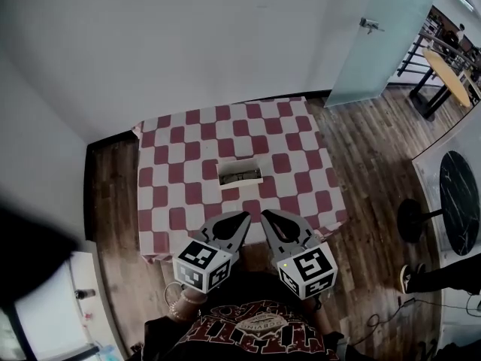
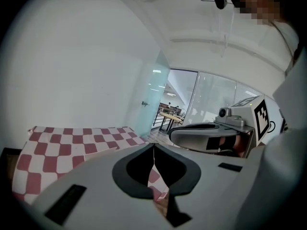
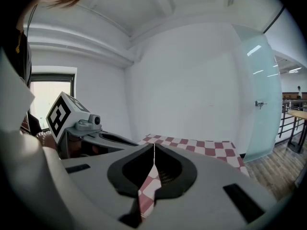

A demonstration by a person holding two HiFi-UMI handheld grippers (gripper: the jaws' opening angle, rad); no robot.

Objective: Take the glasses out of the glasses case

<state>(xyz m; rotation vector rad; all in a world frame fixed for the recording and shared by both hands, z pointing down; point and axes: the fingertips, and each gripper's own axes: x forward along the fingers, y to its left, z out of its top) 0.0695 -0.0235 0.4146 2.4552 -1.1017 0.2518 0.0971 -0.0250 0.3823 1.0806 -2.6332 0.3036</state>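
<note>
Closest to us is a dark shirt with red print (image 1: 255,329) at the bottom of the head view, and just above it both grippers hang over the near edge of the table. On the left side, the left gripper (image 1: 242,217) has its grey jaws pressed together with nothing between them. In its own view the tips (image 2: 153,145) meet in a thin line and we only see checked cloth through the hole behind them. Just beside it, the right gripper (image 1: 267,216) is the same deal: jaws together, empty, tips meeting (image 3: 154,145) over the cloth.

Further out, the square table in its red-and-white checked cloth (image 1: 165,194) holds the pale rectangular glasses case (image 1: 240,174), which sits around the middle, well apart from both grippers. Its inside looks dark from up here, and it's too small for us to make out the glasses.

Off to the right are brown wooden floor (image 1: 361,156), a frosted glass door (image 1: 383,43) and a round black tabletop (image 1: 458,201).
</note>
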